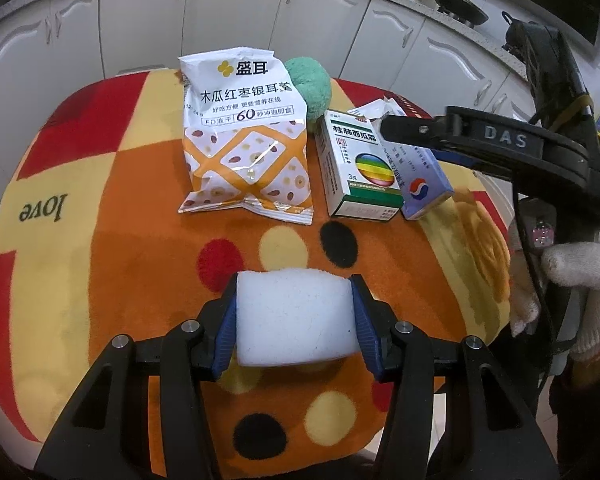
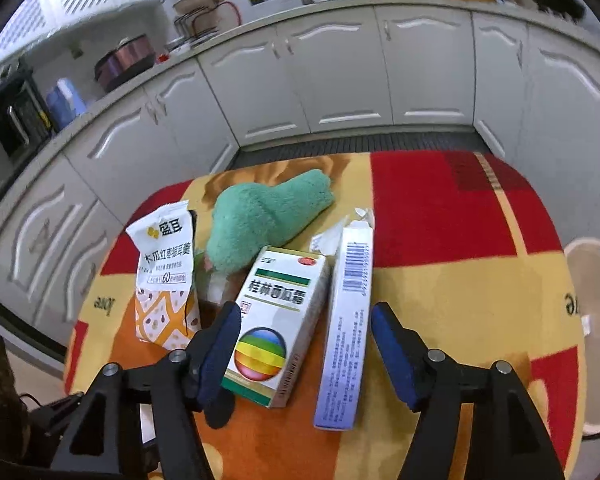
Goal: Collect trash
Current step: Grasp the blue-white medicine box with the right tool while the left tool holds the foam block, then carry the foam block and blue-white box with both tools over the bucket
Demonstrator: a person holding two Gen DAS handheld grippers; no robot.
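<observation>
The left claw [image 1: 295,316] pinches a white foam block [image 1: 296,316] between its blue pads, above the patterned table [image 1: 100,240]. The right claw [image 2: 305,344] is spread around the green-and-white medicine box [image 2: 278,328] and the blue-white carton [image 2: 346,336] touching its right side. Left of the medicine box stands a snack pouch [image 2: 166,276]; behind it lies a green plush cloth [image 2: 260,220].

Glossy crinkled plastic snack bag [image 1: 246,136], smooth cardboard medicine box [image 1: 358,164], fuzzy green cloth [image 2: 260,218], matt porous white foam block [image 1: 296,316], all over a napped fabric tabletop cover [image 1: 112,200].
</observation>
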